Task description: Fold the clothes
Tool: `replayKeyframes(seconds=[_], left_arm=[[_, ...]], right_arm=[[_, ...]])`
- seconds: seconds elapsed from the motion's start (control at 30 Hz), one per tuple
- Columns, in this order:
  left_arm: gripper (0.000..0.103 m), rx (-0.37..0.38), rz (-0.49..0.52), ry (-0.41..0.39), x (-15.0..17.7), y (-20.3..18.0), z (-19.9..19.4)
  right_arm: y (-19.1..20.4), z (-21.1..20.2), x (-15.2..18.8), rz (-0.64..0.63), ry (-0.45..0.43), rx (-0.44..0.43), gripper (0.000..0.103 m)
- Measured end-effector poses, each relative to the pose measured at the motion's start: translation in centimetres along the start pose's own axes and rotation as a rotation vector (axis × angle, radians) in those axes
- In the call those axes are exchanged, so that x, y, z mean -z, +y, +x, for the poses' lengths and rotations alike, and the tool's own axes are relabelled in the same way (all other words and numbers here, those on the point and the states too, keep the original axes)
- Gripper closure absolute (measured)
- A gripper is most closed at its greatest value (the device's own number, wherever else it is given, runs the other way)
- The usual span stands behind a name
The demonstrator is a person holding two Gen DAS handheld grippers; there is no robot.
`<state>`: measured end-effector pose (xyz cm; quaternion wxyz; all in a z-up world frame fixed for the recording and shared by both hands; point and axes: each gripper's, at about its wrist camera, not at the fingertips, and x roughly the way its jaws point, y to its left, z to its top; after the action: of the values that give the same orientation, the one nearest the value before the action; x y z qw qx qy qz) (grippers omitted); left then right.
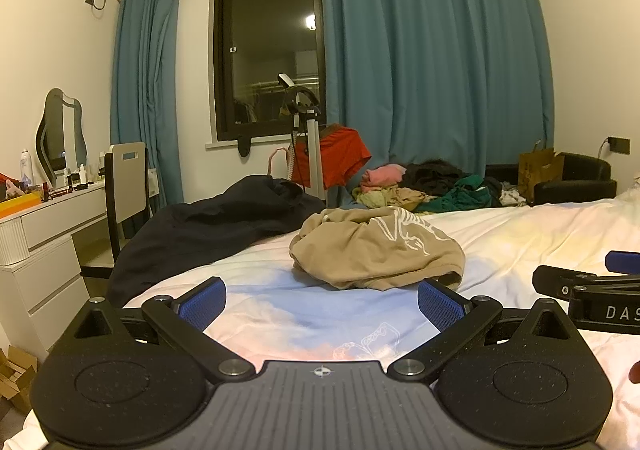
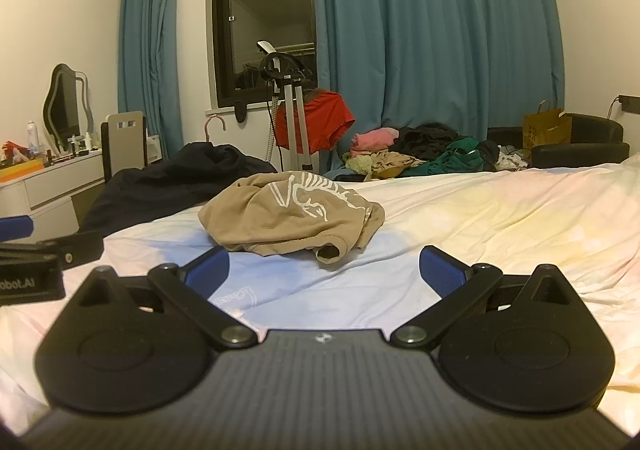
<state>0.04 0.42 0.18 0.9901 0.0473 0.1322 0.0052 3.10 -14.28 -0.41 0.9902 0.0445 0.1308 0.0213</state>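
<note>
while both grippers gape empty, the tan shirt [image 1: 376, 250] lies crumpled on the bed [image 1: 520, 234].

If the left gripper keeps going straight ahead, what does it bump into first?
Probably the crumpled tan T-shirt with the white skeleton print. It lies on the bed sheet just beyond the open left gripper, a little right of centre. How big the gap between them is cannot be told.

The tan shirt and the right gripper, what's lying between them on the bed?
Nothing: only bare bedsheet separates the open right gripper from the crumpled tan shirt, seen in the right wrist view.
</note>
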Motion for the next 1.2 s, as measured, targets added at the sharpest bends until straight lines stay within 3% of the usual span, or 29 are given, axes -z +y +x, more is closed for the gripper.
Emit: replayKeyframes(seconds=[0.1, 0.2, 0.37, 0.47, 0.57, 0.73, 0.9, 1.0, 1.13, 1.2], left_arm=[[0.0, -0.008, 0.015, -0.005, 0.1, -0.1, 0.1], [0.0, -0.005, 0.037, -0.016, 0.3, -0.2, 0.5], [0.0, 0.039, 0.099, 0.011, 0.5, -1.3, 3.5], [0.0, 0.064, 0.166, 0.07, 0.5, -2.4, 7.5], [0.0, 0.061, 0.244, 0.109, 0.7, -4.0, 12.0], [0.0, 0.033, 0.39, 0.139, 2.3, -6.6, 19.8], [0.0, 0.021, 0.535, 0.156, 4.5, -8.6, 26.3], [0.0, 0.003, 0.64, 0.097, 5.5, -10.0, 28.6], [0.0, -0.18, 0.86, -0.169, 7.2, -12.2, 29.8], [0.0, -0.293, 0.874, -0.287, 6.9, -12.4, 30.1]], right_arm=[[0.0, -0.3, -0.3, 0.008, -0.017, 0.015, 0.0], [-0.1, -1.2, -1.7, 0.028, -0.093, 0.05, 0.0], [-1.3, -2.4, -6.6, 0.063, -0.235, 0.137, 0.0], [-2.8, -2.4, -8.0, 0.068, -0.311, 0.123, 0.0], [-4.6, -1.3, -7.3, 0.088, -0.3, 0.08, 0.0], [-7.2, 2.4, -3.8, 0.176, -0.138, 0.089, 0.0], [-7.2, 5.3, -2.7, 0.135, -0.138, 0.131, 0.0], [-7.4, 7.5, -2.2, 0.14, -0.14, 0.14, 0.0], [-8.1, 11.0, -0.6, 0.193, -0.057, 0.133, 0.0], [-8.3, 12.1, 0.2, 0.207, -0.028, 0.152, 0.0]])
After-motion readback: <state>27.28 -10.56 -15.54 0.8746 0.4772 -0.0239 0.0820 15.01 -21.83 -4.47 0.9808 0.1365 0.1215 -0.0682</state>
